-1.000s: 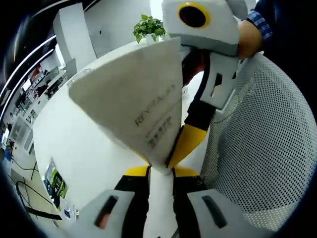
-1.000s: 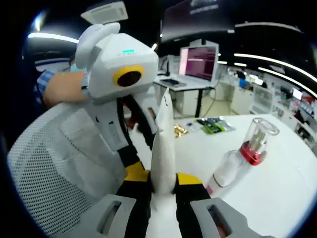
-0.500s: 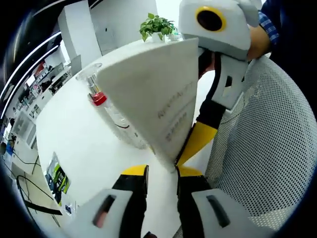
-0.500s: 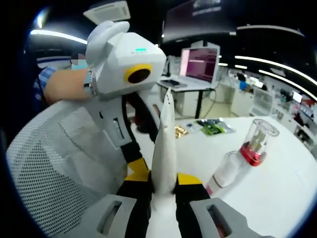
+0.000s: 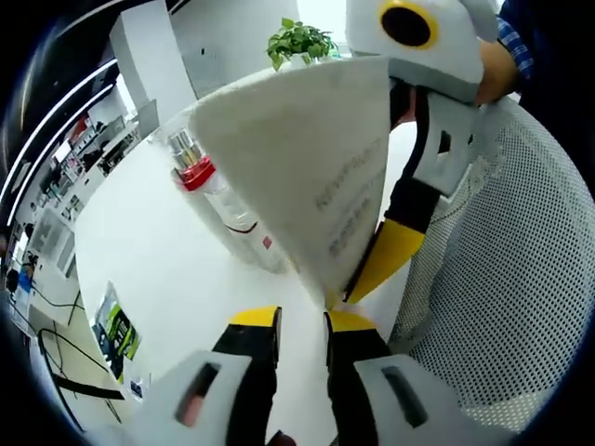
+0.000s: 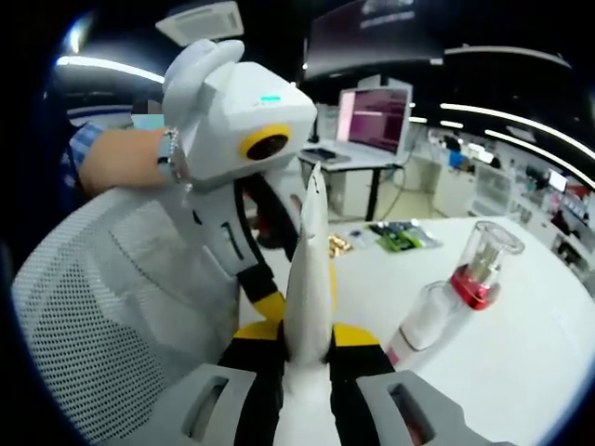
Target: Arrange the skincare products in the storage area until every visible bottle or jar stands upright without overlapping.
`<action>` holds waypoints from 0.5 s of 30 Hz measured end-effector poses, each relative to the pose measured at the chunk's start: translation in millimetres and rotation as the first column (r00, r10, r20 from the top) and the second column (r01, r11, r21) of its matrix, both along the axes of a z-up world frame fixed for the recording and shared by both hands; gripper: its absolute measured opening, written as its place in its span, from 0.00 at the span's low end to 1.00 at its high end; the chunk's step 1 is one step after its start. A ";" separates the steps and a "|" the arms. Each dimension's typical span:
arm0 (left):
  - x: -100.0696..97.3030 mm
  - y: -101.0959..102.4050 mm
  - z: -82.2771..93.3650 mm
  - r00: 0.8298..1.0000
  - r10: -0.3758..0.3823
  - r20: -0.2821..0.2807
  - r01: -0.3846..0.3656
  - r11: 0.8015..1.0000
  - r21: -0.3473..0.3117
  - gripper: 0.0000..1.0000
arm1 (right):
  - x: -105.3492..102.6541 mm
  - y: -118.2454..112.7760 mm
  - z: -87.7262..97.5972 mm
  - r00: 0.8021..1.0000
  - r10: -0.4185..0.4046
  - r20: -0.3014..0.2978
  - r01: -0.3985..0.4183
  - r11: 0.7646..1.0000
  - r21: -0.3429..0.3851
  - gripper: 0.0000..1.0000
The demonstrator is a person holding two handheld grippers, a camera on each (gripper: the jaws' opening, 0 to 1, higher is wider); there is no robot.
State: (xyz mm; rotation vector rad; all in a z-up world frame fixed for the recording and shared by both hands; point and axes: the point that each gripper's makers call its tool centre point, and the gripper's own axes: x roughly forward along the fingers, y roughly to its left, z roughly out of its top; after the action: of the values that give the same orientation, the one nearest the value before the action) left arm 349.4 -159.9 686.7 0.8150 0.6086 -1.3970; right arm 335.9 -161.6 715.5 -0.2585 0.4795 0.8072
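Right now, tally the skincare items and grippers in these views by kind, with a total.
White flat-ended tube: 1
Pump bottle with red collar and clear cap: 1
Grippers: 2, the right gripper clamped on the tube and the left gripper just off its edge
Total: 4

Dim office: white table (image 6: 521, 344), mesh chair (image 5: 502, 279), lit monitor (image 6: 376, 116), perhaps ceiling striplights.

**Colours and patterns around the white sachet**

White sachet (image 5: 302, 177) with grey lettering. Left of it a clear bottle (image 5: 223, 209) with a red collar and clear cap. Right of it a white mesh basket (image 5: 507, 279), dotted all over with holes. Below it, left gripper (image 5: 300, 327) with yellow tips, black jaws, white body. Behind it a green plant (image 5: 299, 39). White table (image 5: 139, 269).
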 end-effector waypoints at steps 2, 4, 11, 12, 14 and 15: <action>-1.0 0.1 -0.7 1.000 -0.005 0.002 0.005 1.000 0.004 0.16 | -0.1 0.1 -0.2 1.000 0.000 -0.002 0.000 1.000 -0.002 0.11; -2.6 0.3 -1.5 1.000 -0.004 -0.005 0.004 1.000 0.005 0.15 | -0.1 0.0 -0.4 1.000 -0.002 -0.001 0.002 1.000 -0.007 0.11; -19.6 -8.6 -2.2 0.998 -0.044 -0.038 0.043 0.999 -0.013 0.18 | 0.0 0.6 -2.3 0.999 0.002 -0.052 -0.004 0.999 -0.036 0.12; -19.4 -9.0 -2.2 0.998 -0.044 -0.038 0.044 0.999 -0.015 0.18 | -0.4 1.0 -2.7 0.998 0.002 -0.055 -0.005 0.999 -0.049 0.12; -19.2 -9.1 -2.9 0.998 -0.046 -0.039 0.045 0.999 -0.014 0.18 | 0.0 0.5 -3.4 0.998 -0.005 -0.070 0.001 0.998 -0.059 0.12; -19.0 -8.5 -4.4 0.998 -0.049 -0.040 0.048 0.999 -0.007 0.18 | -0.2 -0.2 -3.8 0.997 -0.009 -0.079 0.004 0.998 -0.066 0.12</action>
State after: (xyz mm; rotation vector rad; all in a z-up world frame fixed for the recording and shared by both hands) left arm 330.4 -168.4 682.3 0.8035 0.6186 -1.4614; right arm 335.8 -161.8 711.6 -0.2861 0.5815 0.7984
